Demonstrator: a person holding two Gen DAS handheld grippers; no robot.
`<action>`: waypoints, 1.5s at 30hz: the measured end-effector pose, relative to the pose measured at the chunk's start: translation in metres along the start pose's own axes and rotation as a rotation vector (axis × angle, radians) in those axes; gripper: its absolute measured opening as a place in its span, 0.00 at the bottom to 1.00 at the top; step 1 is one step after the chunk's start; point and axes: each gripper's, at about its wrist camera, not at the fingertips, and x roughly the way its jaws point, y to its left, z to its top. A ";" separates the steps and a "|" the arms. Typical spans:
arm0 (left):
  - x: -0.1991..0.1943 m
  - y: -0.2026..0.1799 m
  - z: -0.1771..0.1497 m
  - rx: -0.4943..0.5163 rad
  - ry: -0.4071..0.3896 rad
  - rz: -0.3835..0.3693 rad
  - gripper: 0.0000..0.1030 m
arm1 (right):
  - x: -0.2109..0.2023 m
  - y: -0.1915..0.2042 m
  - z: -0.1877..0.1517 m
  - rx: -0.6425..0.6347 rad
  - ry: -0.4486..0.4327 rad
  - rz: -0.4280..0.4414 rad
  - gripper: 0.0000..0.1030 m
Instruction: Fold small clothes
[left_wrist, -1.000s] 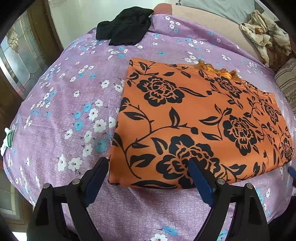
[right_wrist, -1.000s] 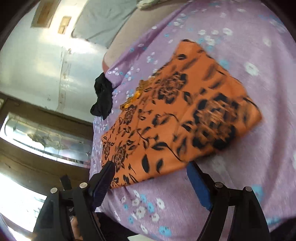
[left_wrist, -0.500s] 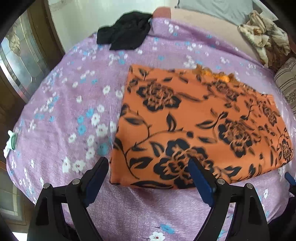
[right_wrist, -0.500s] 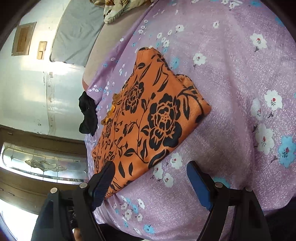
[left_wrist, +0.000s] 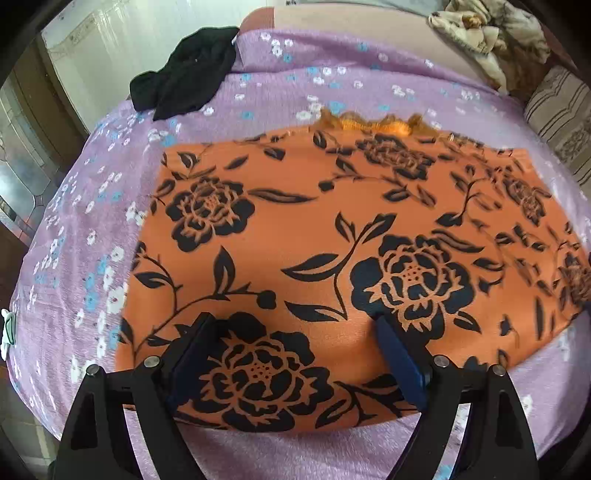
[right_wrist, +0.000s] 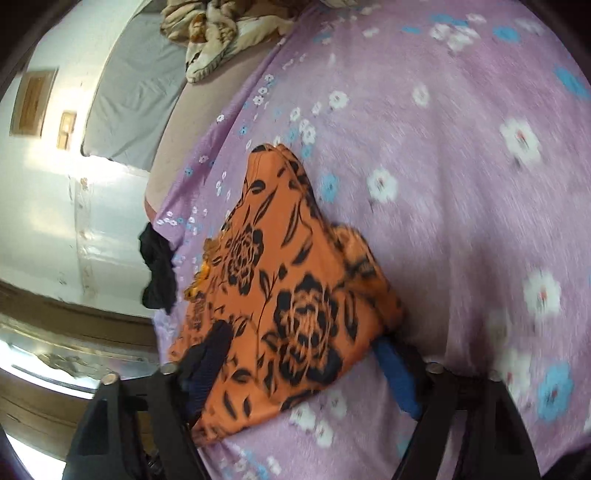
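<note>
Two blue-padded fingers of the left gripper (left_wrist: 291, 354) stand spread wide, holding nothing, poised over the near edge of the orange floral garment (left_wrist: 332, 236). It lies flat, already folded into a broad rectangle, on the purple flowered bedspread (left_wrist: 85, 206). A black garment (left_wrist: 184, 86) sits well apart at the far edge, and crumpled beige cloth (left_wrist: 487, 33) farther back. I see no basket or container.

From the right wrist view, the right gripper (right_wrist: 299, 365) is likewise spread and empty, straddling the garment's end (right_wrist: 295, 295). The picture is blurred. I judge another fold is starting; both grippers need to close on the near edge and carry it over.
</note>
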 end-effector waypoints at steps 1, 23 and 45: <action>-0.001 0.000 0.001 0.002 -0.003 0.001 0.85 | 0.006 0.002 0.004 -0.015 0.019 -0.009 0.08; 0.011 0.003 0.004 -0.005 -0.059 0.023 0.98 | 0.022 0.040 0.101 -0.229 0.056 0.007 0.76; 0.016 0.009 0.009 -0.003 -0.017 -0.010 1.00 | 0.047 0.090 0.107 -0.330 0.011 -0.083 0.24</action>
